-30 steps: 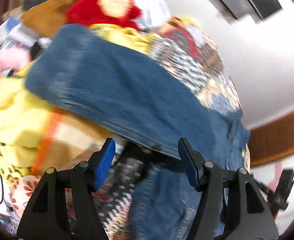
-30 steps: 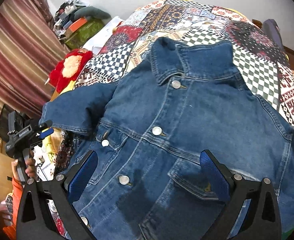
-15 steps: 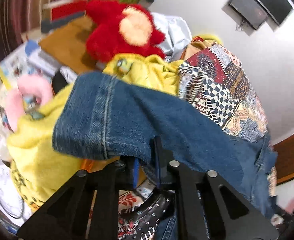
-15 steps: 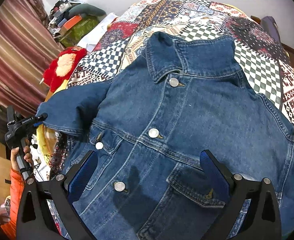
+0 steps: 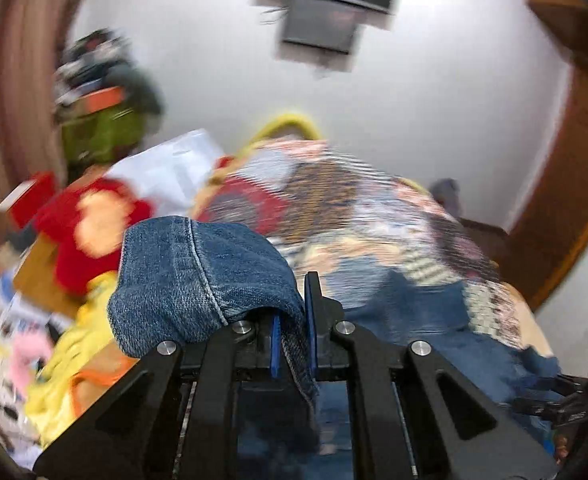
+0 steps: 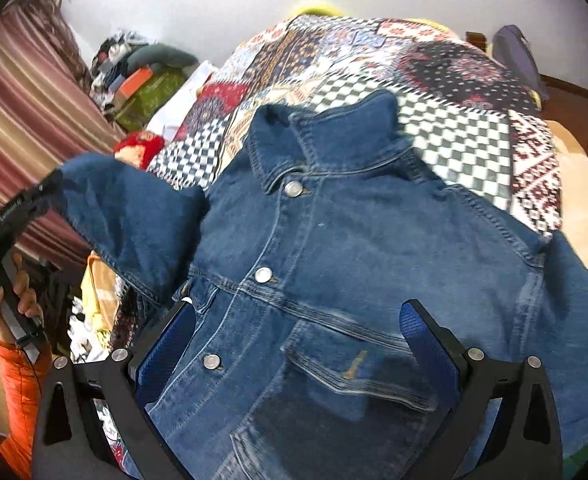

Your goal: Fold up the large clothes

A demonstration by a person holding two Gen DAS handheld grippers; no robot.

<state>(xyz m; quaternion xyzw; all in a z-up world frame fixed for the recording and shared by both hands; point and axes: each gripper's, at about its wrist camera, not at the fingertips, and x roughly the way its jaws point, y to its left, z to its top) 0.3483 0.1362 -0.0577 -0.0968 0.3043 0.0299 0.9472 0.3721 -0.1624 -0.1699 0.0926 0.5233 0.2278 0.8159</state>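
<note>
A blue denim jacket (image 6: 354, 248) lies front-up and buttoned on a patchwork bedspread (image 6: 454, 128), collar toward the far wall. My left gripper (image 5: 292, 336) is shut on the cuff of the jacket's left sleeve (image 5: 198, 280), which drapes over its left finger. In the right wrist view that sleeve (image 6: 134, 216) hangs lifted off the bed, held by the left gripper (image 6: 48, 192) in a person's hand. My right gripper (image 6: 298, 344) hovers open above the jacket's lower front and chest pocket (image 6: 354, 368), with nothing pinched.
A red plush toy (image 5: 90, 232) and yellow cloth (image 5: 78, 344) lie left of the bed. Boxes and bags (image 6: 142, 80) pile by the striped curtain (image 6: 22, 112). A dark screen (image 5: 326, 4) hangs on the white wall. Wooden trim (image 5: 566, 200) runs at right.
My left gripper closed on the sleeve cuff, then rose and rolled, lifting the sleeve off the bed. The right gripper drifted a little over the jacket, still open.
</note>
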